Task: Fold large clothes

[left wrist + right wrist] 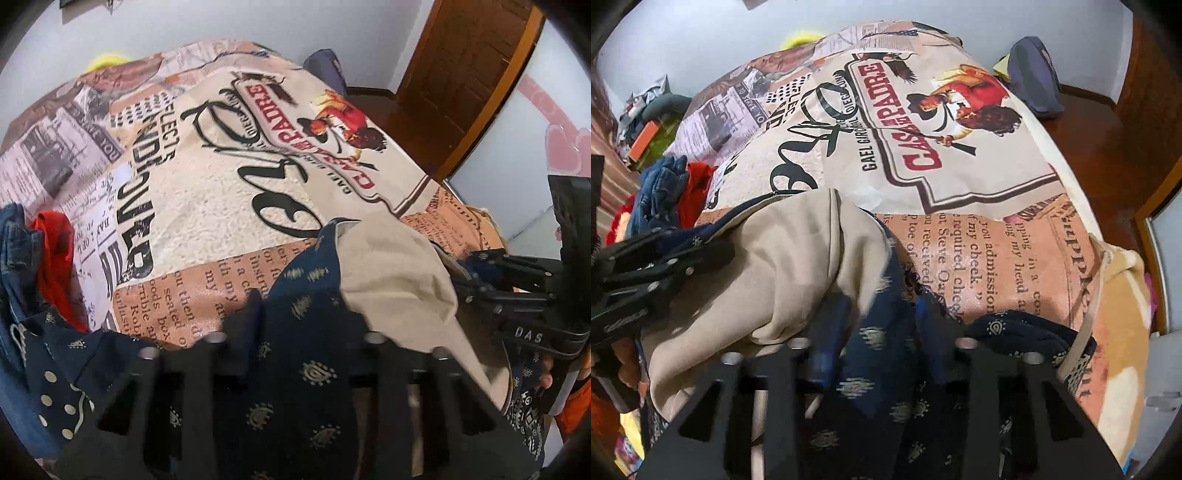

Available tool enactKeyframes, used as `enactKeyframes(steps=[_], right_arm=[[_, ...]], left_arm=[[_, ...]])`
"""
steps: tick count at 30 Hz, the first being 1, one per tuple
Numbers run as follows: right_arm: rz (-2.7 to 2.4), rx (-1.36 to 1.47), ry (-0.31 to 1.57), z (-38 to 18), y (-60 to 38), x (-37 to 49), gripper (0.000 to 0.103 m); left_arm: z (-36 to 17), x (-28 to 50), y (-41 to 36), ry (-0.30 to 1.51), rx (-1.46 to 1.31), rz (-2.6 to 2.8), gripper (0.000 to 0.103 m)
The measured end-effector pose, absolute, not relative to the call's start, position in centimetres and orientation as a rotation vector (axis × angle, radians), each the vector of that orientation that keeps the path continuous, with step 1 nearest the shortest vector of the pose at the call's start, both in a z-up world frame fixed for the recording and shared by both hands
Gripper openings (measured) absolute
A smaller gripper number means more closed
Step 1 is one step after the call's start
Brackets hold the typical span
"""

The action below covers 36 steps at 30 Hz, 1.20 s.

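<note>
I am gripping the navy garment (295, 332) in both left tongs (295, 321) and right tongs (882, 328), starting the fold; next, spreading it flat on the bed (997, 258).

The navy patterned garment with beige lining (798, 273) is soft matt cloth; the printed newspaper-style bedspread (221, 192) looks rough; the brown wooden floor (1100, 133) is glossy.

We see even, fairly bright indoor light with soft shadows and no glare. Fisheye bending curves the edges, dark vignettes fill the corners, and the near navy patterned cloth (879, 369) smears with blur.
</note>
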State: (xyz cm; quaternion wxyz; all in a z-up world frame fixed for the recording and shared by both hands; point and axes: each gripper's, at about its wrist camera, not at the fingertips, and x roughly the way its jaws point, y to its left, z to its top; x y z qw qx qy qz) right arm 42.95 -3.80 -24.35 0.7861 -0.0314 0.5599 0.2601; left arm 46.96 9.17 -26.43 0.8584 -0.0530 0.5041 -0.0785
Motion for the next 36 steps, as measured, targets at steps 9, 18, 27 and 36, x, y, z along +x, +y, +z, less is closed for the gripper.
enactKeyframes(steps=[9,18,27,36], right_arm=[[0.609,0.001,1.116,-19.4,-4.9,40.7,0.009],[0.679,-0.055,0.997,-13.4,-6.1,33.3,0.009],[0.689,-0.082,1.025,-14.2,-7.2,27.4,0.009],[0.659,-0.175,1.107,-18.4,-7.3,24.3,0.013]], left_arm=[[-21.5,43.3,10.7,0.984,-0.232,-0.235,0.008],[-15.6,35.1,8.8,0.894,-0.149,-0.286,0.008],[-18.3,29.2,8.1,0.993,-0.122,-0.294,0.008],[-22.8,25.5,7.4,1.081,-0.064,-0.261,0.018]])
